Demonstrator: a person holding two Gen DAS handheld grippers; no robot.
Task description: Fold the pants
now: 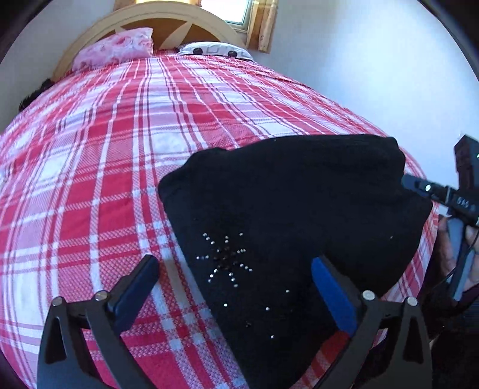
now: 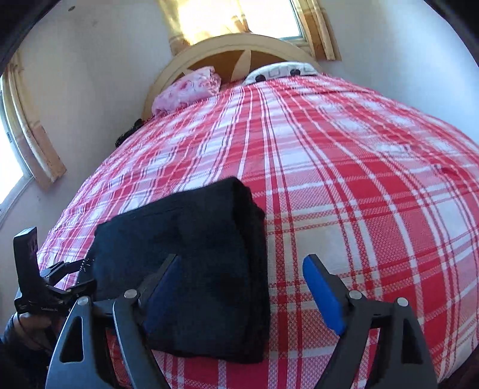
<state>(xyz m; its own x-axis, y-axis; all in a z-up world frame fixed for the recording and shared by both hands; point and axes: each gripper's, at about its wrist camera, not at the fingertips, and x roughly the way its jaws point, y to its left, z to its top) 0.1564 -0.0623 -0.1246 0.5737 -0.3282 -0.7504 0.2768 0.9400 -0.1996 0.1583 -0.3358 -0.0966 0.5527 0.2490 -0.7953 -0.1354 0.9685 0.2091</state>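
Lying folded on bedspread: pants, both claws spread.

Left wrist view: the pants are seen at lower centre-right of the frame, lying on the bed. The left gripper is placed at the bottom, over the pants' near-left edge; the right gripper enters at the right edge. Two pillows are set at the top, against the headboard. Right wrist view: the pants occupy the lower left.
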